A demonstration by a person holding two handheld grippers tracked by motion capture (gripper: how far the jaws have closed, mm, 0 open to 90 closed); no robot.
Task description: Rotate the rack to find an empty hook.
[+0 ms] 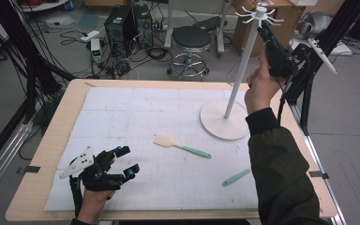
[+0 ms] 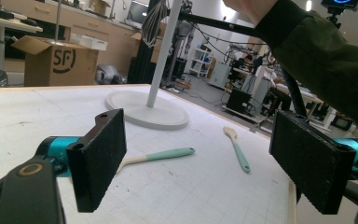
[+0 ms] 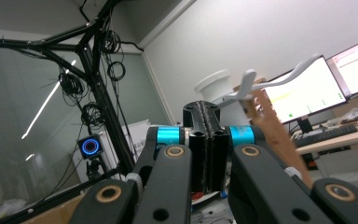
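A white hook stand (image 1: 238,79) rises from its round base (image 1: 215,123) at the table's right. High beside the stand's top hooks (image 1: 260,13), my right gripper (image 1: 261,29) has its jaws pressed together with nothing seen between them (image 3: 206,112). Just behind them a pale wooden utensil (image 3: 272,128) hangs by a white hook arm (image 3: 279,79). A whisk (image 2: 154,21) hangs near the pole. My left gripper (image 1: 128,160) rests low at the table's front left, open (image 2: 200,163). On the mat lie a spatula with a teal handle (image 1: 180,146) and a teal-handled spoon (image 1: 236,177).
A white gridded mat (image 1: 136,117) covers the wooden table (image 1: 51,140). Beyond the far edge stand a stool (image 1: 191,44), computer boxes (image 1: 126,23) and cables on the floor. A black frame (image 1: 318,51) stands at the right.
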